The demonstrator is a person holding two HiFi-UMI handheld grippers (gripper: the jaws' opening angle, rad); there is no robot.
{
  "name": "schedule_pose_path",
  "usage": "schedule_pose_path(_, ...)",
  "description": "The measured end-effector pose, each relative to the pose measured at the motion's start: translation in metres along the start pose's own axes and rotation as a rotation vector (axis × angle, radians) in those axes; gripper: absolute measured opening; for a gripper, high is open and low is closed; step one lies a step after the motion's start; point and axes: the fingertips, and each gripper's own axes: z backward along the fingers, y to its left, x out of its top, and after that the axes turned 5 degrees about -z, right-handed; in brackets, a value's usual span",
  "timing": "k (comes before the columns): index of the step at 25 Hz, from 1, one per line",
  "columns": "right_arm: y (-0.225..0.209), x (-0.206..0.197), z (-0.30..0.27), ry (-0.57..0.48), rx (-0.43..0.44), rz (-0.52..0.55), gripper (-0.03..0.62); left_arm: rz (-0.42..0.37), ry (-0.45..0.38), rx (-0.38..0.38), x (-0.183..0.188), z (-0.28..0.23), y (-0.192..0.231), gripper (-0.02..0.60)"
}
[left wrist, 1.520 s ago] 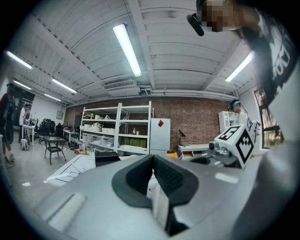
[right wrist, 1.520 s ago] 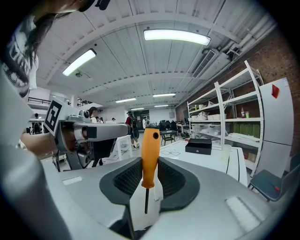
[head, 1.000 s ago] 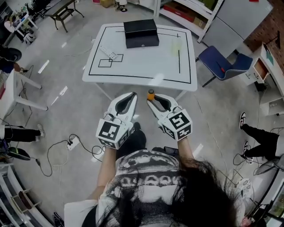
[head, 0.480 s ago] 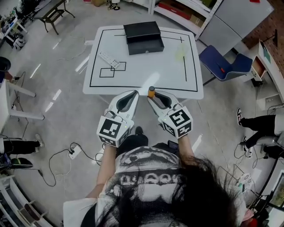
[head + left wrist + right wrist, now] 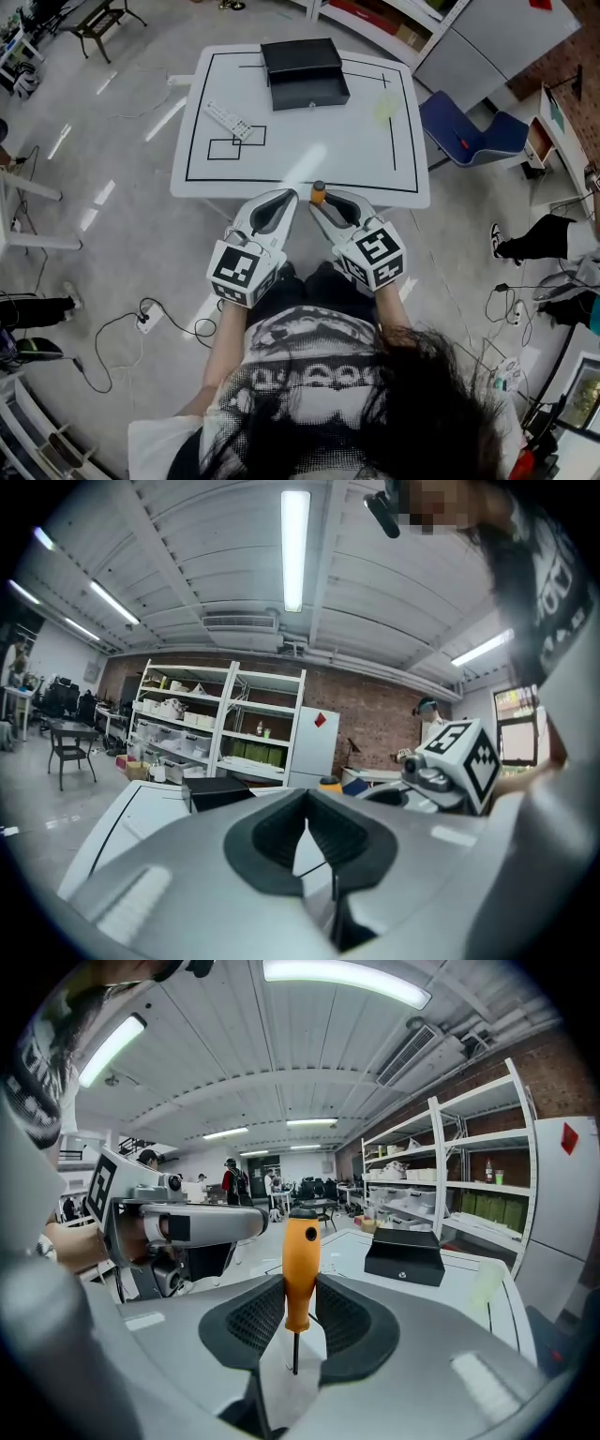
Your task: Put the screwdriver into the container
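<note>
We have the screwdriver [image 5: 301, 1269] pinched upright in the right hand-held gripper [image 5: 298, 1321] (the left hand-held gripper [image 5: 307, 841] is pressed together, empty) at the counter [image 5: 309, 159]'s near edge, the far black container [image 5: 303, 72] not yet reached.

The worktop's [image 5: 309, 164] near half lies bare. A remote control [image 5: 228, 119] lies at the left, a pale cup [image 5: 384, 110] stands far right, and the black box [image 5: 302, 73] blocks the far middle.
</note>
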Motion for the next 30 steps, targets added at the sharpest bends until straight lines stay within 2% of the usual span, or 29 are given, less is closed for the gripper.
schedule_pose_path(6, -0.010, 0.000, -0.006, 0.014, -0.004, 0.001, 0.101, 0.019, 0.011, 0.020, -0.007, 0.002, 0.007, 0.000)
schedule_pose_path(12, -0.036, 0.013, -0.020, 0.006, -0.007, 0.050, 0.101, 0.027, 0.005, 0.074, -0.004, -0.005, 0.028, 0.000)
schedule_pose_path(20, -0.101, 0.043, -0.054, -0.001, -0.022, 0.095, 0.100, 0.015, 0.026, 0.105, 0.003, -0.043, 0.068, 0.000)
schedule_pose_path(30, -0.187, 0.070, -0.116, 0.058, -0.026, 0.225, 0.101, 0.003, 0.028, 0.111, 0.011, -0.105, 0.114, 0.000)
